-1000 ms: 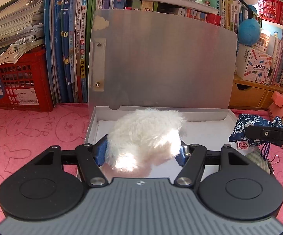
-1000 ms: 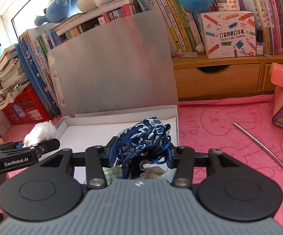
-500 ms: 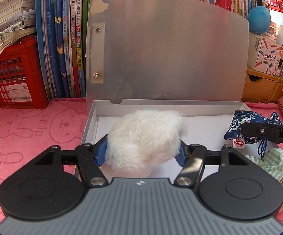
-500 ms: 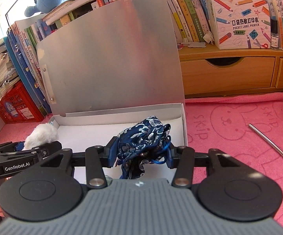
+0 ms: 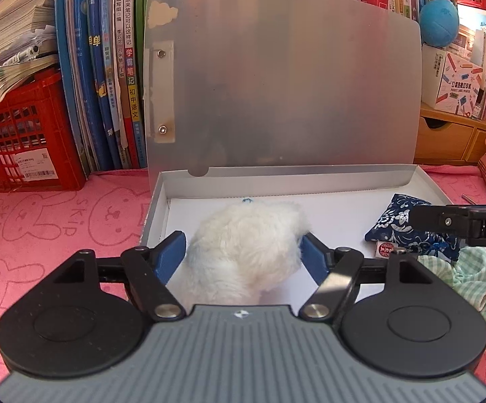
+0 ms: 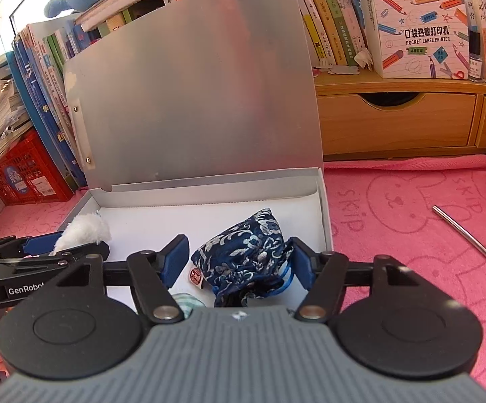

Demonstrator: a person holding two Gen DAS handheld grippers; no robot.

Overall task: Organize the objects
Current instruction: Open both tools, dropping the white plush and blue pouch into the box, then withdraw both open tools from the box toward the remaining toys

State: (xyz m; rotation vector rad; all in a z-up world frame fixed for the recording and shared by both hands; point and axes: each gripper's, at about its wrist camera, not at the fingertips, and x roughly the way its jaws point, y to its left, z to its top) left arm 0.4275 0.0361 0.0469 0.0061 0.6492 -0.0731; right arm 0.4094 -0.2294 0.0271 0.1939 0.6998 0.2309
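Left wrist view, box: the open white box [image 5: 155, 201] lies on the pink surface [image 5: 41, 221], its silvery lid [image 5: 283, 94] propped upright at the back edge
Left wrist view, left gripper: the left gripper [image 5: 243, 255] has its blue pads spread wide on either side of the white fluffy toy [image 5: 246, 255], which sits low in the box's near left part; the pads look slack rather than pinching, so the toy seems set down
Left wrist view, pouch: the blue patterned pouch [image 5: 397, 228] lies in the box's right part, a green checked cloth [image 5: 464, 275] just in front of it inside the box
Right wrist view, right gripper: the right gripper [image 6: 239, 262] is parted widely around the pouch; the left pad stands clear of it; the right pad looks close to or touching the fabric
Right wrist view, progress: judged from this, toy, pouch and cloth are in the box; pulling both grippers out remains, perhaps closing the lid
Right wrist view, leftover: a metal rod [image 6: 471, 235] lies on the surface well right of the box, outside it
Right wrist view, obstacles: the two grippers crowd the box; bookshelves behind the lid limit its swing backward only
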